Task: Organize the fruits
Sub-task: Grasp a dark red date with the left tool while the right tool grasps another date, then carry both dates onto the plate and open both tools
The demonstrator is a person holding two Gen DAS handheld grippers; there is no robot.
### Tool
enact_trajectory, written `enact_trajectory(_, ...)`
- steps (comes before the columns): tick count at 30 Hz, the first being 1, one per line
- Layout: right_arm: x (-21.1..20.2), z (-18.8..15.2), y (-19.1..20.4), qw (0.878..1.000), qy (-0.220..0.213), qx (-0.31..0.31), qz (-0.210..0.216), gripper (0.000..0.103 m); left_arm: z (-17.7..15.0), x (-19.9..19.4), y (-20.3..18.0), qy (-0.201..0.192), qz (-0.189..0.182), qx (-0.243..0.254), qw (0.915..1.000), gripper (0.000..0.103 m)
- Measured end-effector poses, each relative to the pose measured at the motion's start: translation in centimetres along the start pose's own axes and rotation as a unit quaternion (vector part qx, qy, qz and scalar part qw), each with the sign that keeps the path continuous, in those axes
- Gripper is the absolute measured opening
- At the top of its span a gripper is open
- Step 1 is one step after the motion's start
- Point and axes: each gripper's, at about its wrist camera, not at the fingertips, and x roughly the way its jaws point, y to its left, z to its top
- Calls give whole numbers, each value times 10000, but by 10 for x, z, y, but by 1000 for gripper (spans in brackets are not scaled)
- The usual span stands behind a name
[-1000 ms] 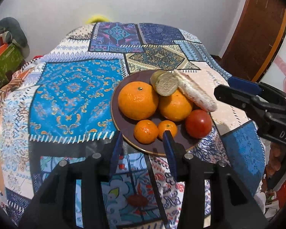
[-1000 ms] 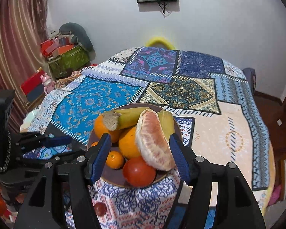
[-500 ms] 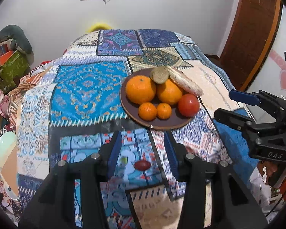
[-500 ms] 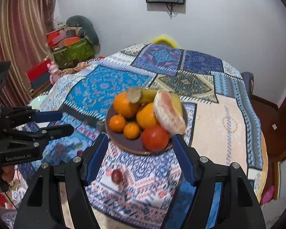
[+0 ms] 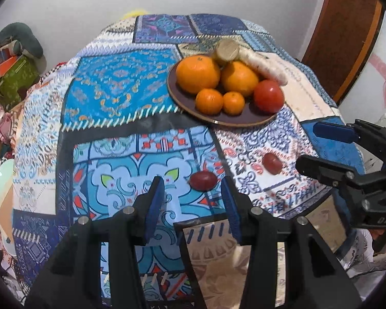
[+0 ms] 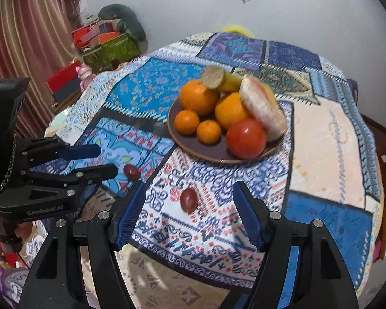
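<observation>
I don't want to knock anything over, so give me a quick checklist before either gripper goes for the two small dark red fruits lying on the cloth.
1. Left gripper empty, jaws apart: ok.
2. Right gripper empty; its jaws have just been opening: ok.
3. Left small red fruit lined up between the left fingers, not yet touched: ok.
4. Right small red fruit lined up between the right fingers, not yet touched: ok.
5. Space around both fruits on the cloth, apart from the plate: ok.
6. Free spot on the plate beside the tomato and oranges: cannot tell, it looks crowded.
</observation>
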Motion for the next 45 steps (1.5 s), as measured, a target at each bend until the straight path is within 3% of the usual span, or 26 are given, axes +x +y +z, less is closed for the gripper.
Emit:
enact_trajectory(5, 16, -9, 2, 9995, 261, -6, 160, 66, -3, 15, 3, 121, -127, -88, 9998, 46)
enact_trajectory(9, 31, -11, 0, 9982, 498, 42, 333, 47, -5, 23, -1, 116, -211, -54, 9997, 45)
enact_trajectory(15, 46, -14, -2, 9966, 688, 91, 449, 35, -3, 31, -6, 160, -290, -10, 9995, 40)
enact_trajectory(18, 48, -14, -2, 9968, 662, 74, 446, 33, -2, 34, -7, 196, -327, -30, 9993, 37)
enact_trajectory(24, 51, -14, -6, 9972, 638, 58, 394, 18, 1, 38, -6, 178, -346, -94, 9992, 30)
enact_trajectory(37, 41, -6, -17, 9977, 482, 221, 412, 18, 6, 30, -5, 107, -322, -107, 9994, 27)
enact_trajectory(45, 30, 9, -25, 9996, 191, 155, 163, 18, 26, 23, -12, -96, -360, -20, 9993, 27)
